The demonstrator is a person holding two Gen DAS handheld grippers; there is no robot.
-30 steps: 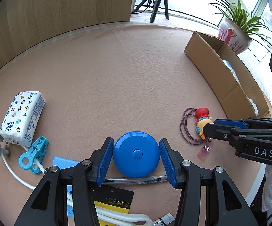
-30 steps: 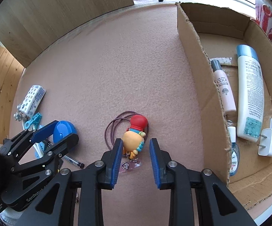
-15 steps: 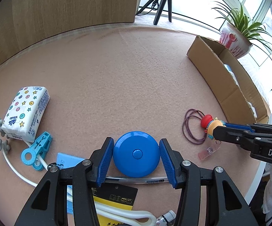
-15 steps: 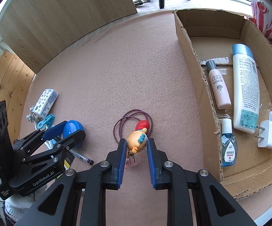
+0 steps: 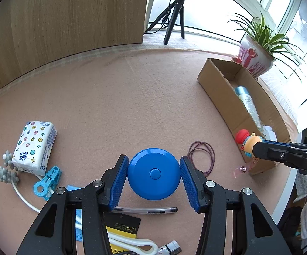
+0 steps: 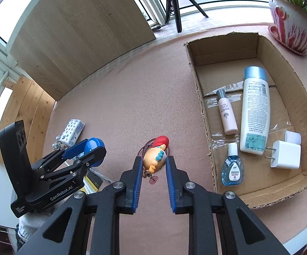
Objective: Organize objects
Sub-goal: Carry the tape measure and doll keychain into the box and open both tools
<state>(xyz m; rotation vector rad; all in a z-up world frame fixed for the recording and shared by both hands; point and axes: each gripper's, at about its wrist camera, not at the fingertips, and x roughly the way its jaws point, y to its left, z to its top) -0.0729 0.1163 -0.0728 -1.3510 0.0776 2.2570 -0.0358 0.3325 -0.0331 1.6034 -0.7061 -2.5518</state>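
Left tool [image 5: 153, 179] clamps a blue disc [image 5: 153, 173], lifted clear of the pink tabletop [image 5: 119, 97]; a pen [image 5: 147, 210] lies at 6 o'clock below it. Right tool [image 6: 152, 172] grips a small doll [image 6: 156, 158] on both sides, raised, its cord loop [image 5: 202, 156] trailing. A cardboard box [image 6: 204, 114] at 3 o'clock holds bottles and a white charger [image 6: 286, 157].
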